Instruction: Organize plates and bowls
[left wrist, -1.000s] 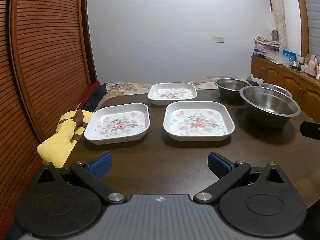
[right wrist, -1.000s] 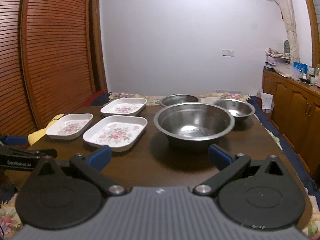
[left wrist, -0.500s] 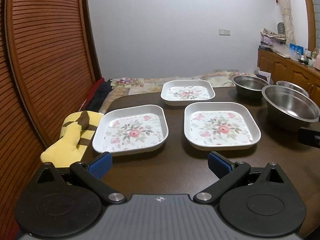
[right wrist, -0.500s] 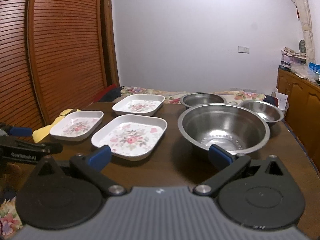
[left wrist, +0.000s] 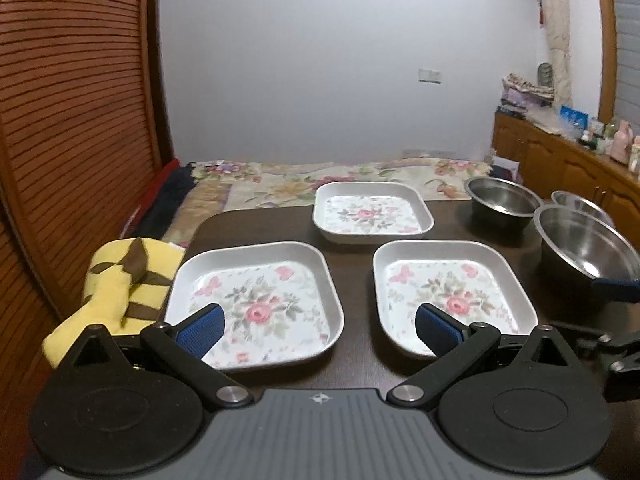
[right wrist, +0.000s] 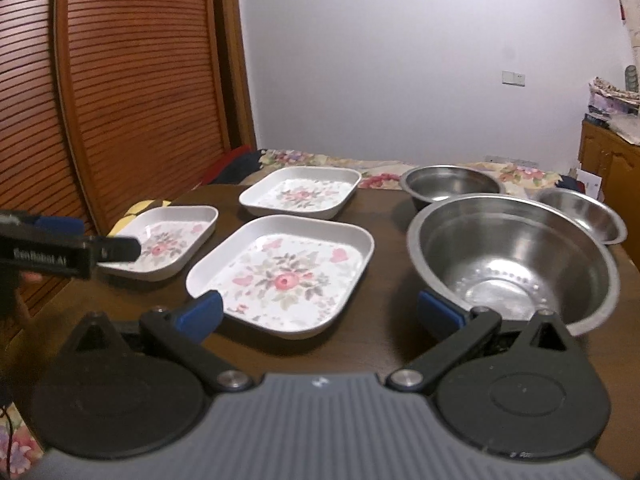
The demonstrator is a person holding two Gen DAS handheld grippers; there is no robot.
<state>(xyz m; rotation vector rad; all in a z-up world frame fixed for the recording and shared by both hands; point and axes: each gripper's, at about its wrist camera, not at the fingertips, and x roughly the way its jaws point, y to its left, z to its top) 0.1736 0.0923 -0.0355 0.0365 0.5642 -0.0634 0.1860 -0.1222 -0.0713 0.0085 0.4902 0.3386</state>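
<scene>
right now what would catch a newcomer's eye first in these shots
Three white floral plates sit in a triangle on the left half of the dark table, two near and one behind. To their right stand three steel bowls, the biggest in front. Both the left gripper and the right gripper hover open at the near edge, holding nothing.
</scene>
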